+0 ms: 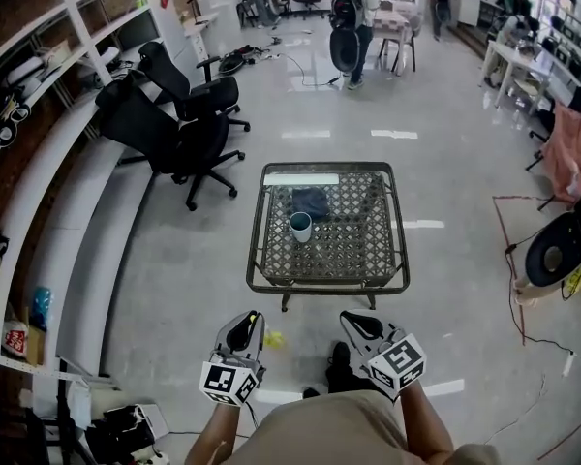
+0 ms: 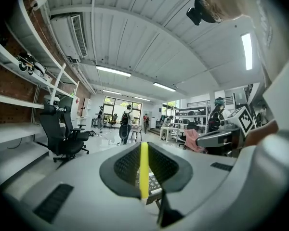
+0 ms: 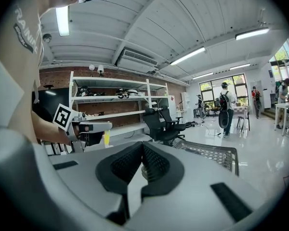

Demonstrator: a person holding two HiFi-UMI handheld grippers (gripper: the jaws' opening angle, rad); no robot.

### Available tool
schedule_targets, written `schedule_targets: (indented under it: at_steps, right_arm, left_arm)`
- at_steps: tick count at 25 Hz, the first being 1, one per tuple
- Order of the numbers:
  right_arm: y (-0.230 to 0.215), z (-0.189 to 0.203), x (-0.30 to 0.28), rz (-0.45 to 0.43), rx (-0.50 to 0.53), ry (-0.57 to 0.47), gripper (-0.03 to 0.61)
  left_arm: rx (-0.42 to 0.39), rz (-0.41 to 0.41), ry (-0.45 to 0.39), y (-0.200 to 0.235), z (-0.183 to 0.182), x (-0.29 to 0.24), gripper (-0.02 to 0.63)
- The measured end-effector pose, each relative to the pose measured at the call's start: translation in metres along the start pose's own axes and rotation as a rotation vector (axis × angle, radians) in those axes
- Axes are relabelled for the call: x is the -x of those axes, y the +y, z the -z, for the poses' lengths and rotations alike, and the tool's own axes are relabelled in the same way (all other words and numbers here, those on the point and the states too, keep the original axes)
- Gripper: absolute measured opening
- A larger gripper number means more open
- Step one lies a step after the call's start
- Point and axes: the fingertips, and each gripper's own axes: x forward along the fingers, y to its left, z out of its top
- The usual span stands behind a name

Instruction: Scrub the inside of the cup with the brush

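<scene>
A white cup (image 1: 300, 227) stands upright on the wire-mesh table (image 1: 392, 260), left of its middle and a good way ahead of both grippers. My left gripper (image 1: 244, 320) is low in the head view, shut on a thin yellow brush (image 2: 143, 170). The brush runs up between the jaws, and its yellow end (image 1: 273, 338) shows beside the gripper. My right gripper (image 1: 356, 323) is held level with the left one, shut with nothing between its jaws. From the right gripper view (image 3: 142, 150) the left gripper (image 3: 89, 127) shows at the left, with the yellow brush (image 3: 106, 137) hanging under it.
A dark cloth (image 1: 312, 201) lies on the table behind the cup, and a pale strip (image 1: 300, 178) along the far edge. Black office chairs (image 1: 179, 114) stand at the left by the shelves. People stand far off (image 1: 353, 17). Cables and a fan (image 1: 554, 252) are at the right.
</scene>
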Motion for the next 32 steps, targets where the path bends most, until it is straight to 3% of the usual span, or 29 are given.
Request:
schedule_targets:
  at_steps: [9, 16, 25, 32]
  right_arm:
    - [-0.088, -0.026, -0.050, -0.044, 0.044, -0.022, 0.015]
    - [-0.131, -0.027, -0.070, -0.096, 0.060, -0.009, 0.015]
    - [-0.161, -0.030, -0.098, -0.106, 0.062, -0.013, 0.015]
    - [-0.171, -0.040, -0.120, -0.084, 0.056, -0.008, 0.015]
  left_arm:
    - [0.009, -0.052, -0.053, 0.020, -0.037, -0.079, 0.052]
    - [0.006, -0.112, -0.060, 0.027, -0.044, -0.121, 0.052]
    - [0.017, -0.157, -0.032, 0.051, -0.038, -0.147, 0.052]
    - [0.017, -0.132, -0.031, 0.073, -0.044, -0.166, 0.052]
